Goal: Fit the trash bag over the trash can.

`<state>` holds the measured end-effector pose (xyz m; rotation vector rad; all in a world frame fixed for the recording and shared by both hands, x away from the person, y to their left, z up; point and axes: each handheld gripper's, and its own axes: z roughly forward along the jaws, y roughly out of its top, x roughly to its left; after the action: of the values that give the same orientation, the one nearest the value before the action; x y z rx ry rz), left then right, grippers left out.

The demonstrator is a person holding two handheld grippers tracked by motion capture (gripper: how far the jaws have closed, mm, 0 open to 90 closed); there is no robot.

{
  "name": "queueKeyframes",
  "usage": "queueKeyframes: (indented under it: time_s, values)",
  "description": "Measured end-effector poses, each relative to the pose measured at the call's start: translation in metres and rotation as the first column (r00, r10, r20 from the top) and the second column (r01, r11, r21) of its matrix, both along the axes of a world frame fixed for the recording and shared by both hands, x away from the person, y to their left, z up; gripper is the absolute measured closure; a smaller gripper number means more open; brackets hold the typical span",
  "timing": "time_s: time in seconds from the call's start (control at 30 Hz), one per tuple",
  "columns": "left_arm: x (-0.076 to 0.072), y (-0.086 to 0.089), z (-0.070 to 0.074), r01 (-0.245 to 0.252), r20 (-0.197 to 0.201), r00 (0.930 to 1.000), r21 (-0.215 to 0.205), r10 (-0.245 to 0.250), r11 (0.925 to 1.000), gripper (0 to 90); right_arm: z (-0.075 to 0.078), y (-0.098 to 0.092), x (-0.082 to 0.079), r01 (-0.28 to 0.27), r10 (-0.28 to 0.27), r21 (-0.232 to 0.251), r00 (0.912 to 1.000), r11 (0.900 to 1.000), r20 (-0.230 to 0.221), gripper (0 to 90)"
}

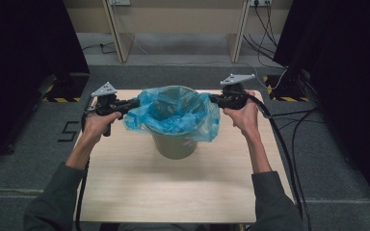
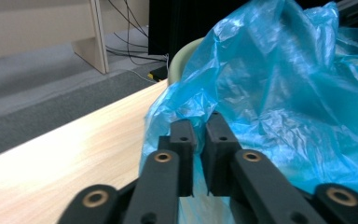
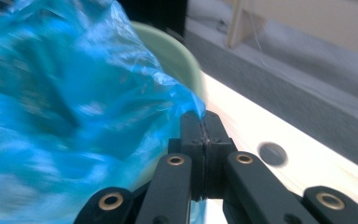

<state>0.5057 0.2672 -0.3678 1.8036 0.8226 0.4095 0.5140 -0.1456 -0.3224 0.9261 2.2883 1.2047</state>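
Bin first: the round pale-green plastic waste bin (image 1: 176, 144) stands on the far half of the light wooden counter (image 1: 183, 187), and everything else is placed from it. A crinkled translucent blue plastic bag liner (image 1: 173, 115) sits in its mouth, with the edges spilling out over the rim on both sides.

Left of the bin, the left hand-held gripper (image 1: 134, 103) points level toward it, its long axis across the counter. In the left gripper view its jaws are drawn nearly together on a fold of the liner's edge (image 2: 200, 116), a thin slit showing between them.

Right of the bin, the right hand-held gripper (image 1: 213, 99) points back at it from the opposite side, jaws fully pressed together on the liner's corner (image 3: 193, 105). Both hands sit about equally near the rim, so the liner is stretched between them across the opening; I judge that the coming move depends on pulling each edge outward and down over the rim.

Beyond the bin lie grey carpet, trailing cables (image 1: 265, 24) and pale wooden furniture legs (image 1: 115, 33).
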Motion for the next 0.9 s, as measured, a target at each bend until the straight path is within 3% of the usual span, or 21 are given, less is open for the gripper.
queueKeyframes:
  time_s: [0.2, 0.3, 0.4, 0.47, 0.53, 0.63, 0.7, 0.83, 0.9]
  values:
    - [0.014, -0.003, -0.019, -0.011, -0.051, 0.9986, -0.010, 0.011, 0.9999, 85.5, -0.027, -0.001, 0.027, 0.032, -0.036, -0.070, 0.9978, 0.997, -0.055, 90.0]
    - [0.018, -0.004, -0.027, -0.017, -0.067, 0.9977, -0.010, 0.016, 0.9998, 85.4, -0.043, 0.001, 0.035, 0.038, -0.045, -0.079, 0.9955, 0.996, -0.084, 90.0]
    - [0.022, -0.005, -0.036, -0.022, -0.091, 0.9956, -0.010, 0.021, 0.9997, 85.0, -0.054, 0.002, 0.040, 0.033, -0.038, -0.056, 0.9948, 0.998, -0.095, 89.4]
    - [0.020, -0.005, -0.039, -0.018, -0.106, 0.9943, -0.020, 0.015, 0.9996, 81.3, -0.056, 0.004, 0.040, 0.039, -0.045, -0.057, 0.9935, 0.998, -0.104, 77.1]
    - [0.016, -0.002, -0.037, -0.021, -0.108, 0.9940, -0.027, 0.018, 0.9994, 68.8, -0.053, 0.002, 0.038, 0.078, -0.086, -0.080, 0.9910, 0.994, -0.103, 63.3]
    - [0.006, 0.006, -0.027, -0.031, -0.092, 0.9953, -0.021, 0.029, 0.9993, 58.5, -0.039, -0.012, 0.029, 0.134, -0.135, -0.018, 0.9844, 0.991, -0.113, 50.4]
    - [-0.002, 0.013, -0.018, -0.039, -0.079, 0.9961, -0.019, 0.038, 0.9990, 51.1, -0.027, -0.022, 0.019, 0.164, -0.164, -0.007, 0.9790, 0.986, -0.121, 46.2]
    - [-0.016, 0.022, -0.005, -0.045, -0.072, 0.9965, -0.030, 0.043, 0.9985, 39.7, -0.004, -0.034, -0.004, 0.193, -0.187, 0.069, 0.9784, 0.979, -0.088, 42.4]
    - [-0.023, 0.025, 0.001, -0.043, -0.055, 0.9976, -0.030, 0.041, 0.9986, 38.4, 0.004, -0.034, -0.014, 0.188, -0.181, 0.110, 0.9809, 0.976, -0.072, 42.2]
